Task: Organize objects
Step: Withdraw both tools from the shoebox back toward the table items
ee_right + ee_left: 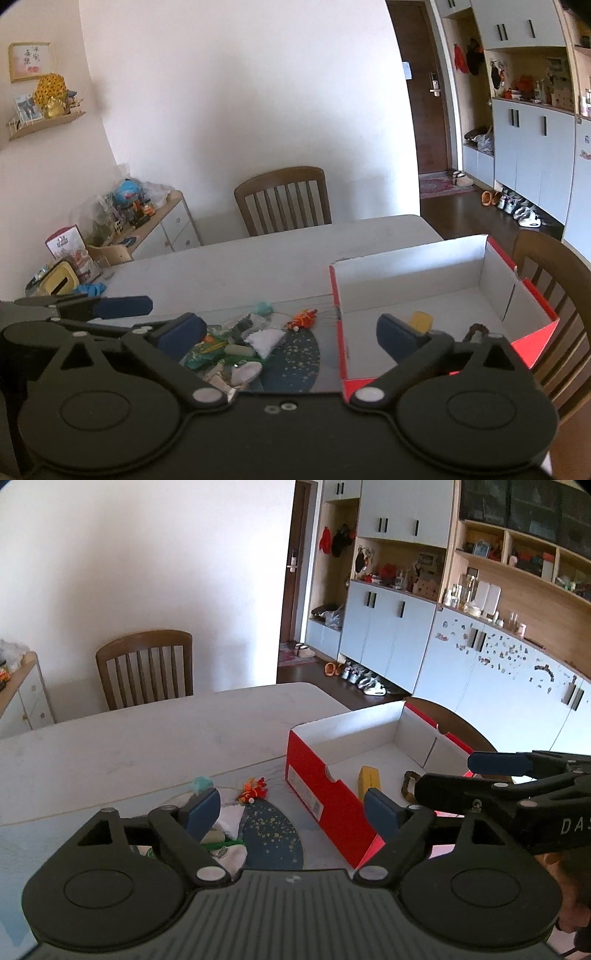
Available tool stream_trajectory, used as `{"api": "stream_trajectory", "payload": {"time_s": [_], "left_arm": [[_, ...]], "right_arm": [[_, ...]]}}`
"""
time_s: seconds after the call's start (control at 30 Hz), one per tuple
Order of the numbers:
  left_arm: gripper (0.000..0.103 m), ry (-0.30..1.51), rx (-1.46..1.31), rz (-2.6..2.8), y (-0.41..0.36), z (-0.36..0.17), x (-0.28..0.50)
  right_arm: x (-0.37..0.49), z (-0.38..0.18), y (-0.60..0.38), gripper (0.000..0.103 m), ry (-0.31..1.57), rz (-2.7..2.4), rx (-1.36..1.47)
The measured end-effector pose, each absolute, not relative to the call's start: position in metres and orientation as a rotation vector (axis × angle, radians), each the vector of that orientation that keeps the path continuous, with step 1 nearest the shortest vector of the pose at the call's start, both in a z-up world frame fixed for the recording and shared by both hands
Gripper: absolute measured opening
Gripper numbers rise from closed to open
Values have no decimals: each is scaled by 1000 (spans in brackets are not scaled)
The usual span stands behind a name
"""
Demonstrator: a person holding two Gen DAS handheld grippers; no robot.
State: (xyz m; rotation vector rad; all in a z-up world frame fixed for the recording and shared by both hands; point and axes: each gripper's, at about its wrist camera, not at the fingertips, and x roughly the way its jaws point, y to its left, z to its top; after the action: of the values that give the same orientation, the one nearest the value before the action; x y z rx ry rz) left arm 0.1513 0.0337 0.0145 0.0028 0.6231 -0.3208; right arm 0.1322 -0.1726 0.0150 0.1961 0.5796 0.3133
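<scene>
A red shoe box (314, 786) (406, 273) with a white inside stands open on the table, to the right. In it lie a yellow block (369, 779) (421, 320) and a brown bead bracelet (408, 784) (476, 328). Left of the box, a small pile rests on a dark speckled mat (273, 834) (295, 362): an orange toy (253, 790) (303, 319), a teal piece (201, 782) (263, 307), a white cloth (264, 339) and a green packet (205, 350). My left gripper (291, 812) (110, 314) hovers open over the pile. My right gripper (290, 332) (476, 775) stands wide open at the box's near end, holding nothing.
The pale table (147, 738) reaches to a wooden chair (147, 668) at its far side. A second chair (554, 288) stands behind the box on the right. A low sideboard (155, 225) crowded with things is at the left, and wall cabinets (461, 657) at the right.
</scene>
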Motion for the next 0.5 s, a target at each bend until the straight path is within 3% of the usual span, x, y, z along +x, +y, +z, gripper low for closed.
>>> {"api": "stream_trajectory", "payload": {"time_s": [0.13,0.37,0.5], "left_arm": [[87,624,-5,-322,49,12,147],[103,608,-16,-287,73,5,139],[103,605,-21,-276,86,1,137]], "right_arm": [[127,13,-156,102,574,312,189],[124,14,-135,102,578,320,179],[125,13,-123,102,583,327,164]]}}
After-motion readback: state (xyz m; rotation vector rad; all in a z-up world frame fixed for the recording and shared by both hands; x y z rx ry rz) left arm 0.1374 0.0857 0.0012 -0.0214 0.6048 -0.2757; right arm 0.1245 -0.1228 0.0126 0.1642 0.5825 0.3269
